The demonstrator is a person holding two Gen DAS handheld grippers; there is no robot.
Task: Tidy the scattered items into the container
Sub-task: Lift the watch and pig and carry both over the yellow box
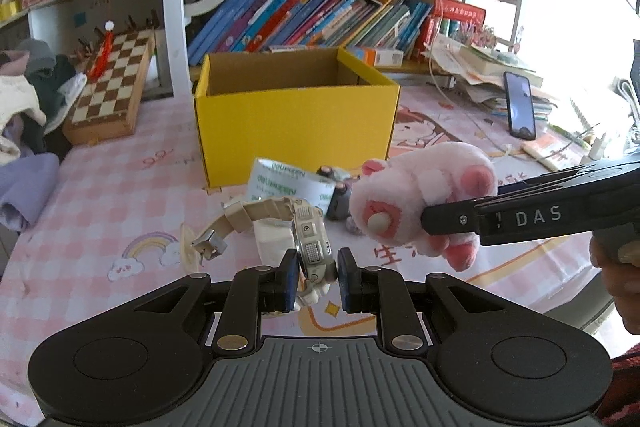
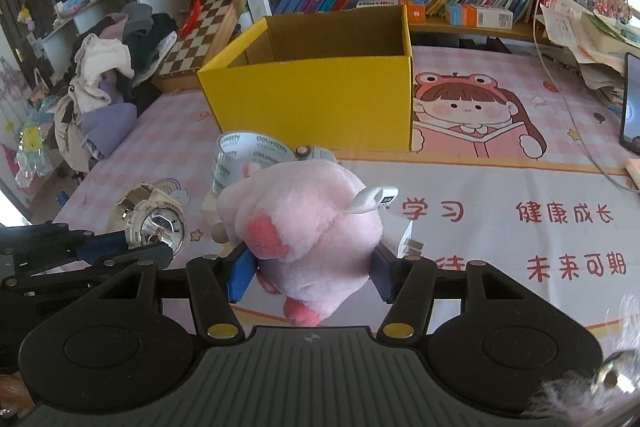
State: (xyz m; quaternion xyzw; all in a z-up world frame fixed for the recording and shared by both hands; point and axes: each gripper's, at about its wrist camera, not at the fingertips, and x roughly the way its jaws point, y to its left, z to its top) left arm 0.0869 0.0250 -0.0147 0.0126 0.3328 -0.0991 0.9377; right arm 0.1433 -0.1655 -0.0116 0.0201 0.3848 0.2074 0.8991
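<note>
An open yellow cardboard box (image 1: 296, 119) (image 2: 316, 99) stands on the pink table mat. My left gripper (image 1: 318, 277) is shut on the case of a cream wristwatch (image 1: 308, 247), which also shows in the right wrist view (image 2: 154, 225), just above the mat. My right gripper (image 2: 310, 267) is shut on a pink plush toy (image 2: 304, 227), which the left wrist view (image 1: 424, 203) shows lifted to the right of the watch. A roll of clear tape (image 1: 288, 185) (image 2: 240, 155) lies in front of the box.
A small dark figure (image 1: 338, 203) and a white charger plug (image 2: 400, 239) lie near the tape. A chessboard (image 1: 112, 91) and a pile of clothes (image 2: 104, 83) sit at the left. A phone (image 1: 520, 107) stands at the right. Bookshelves fill the back.
</note>
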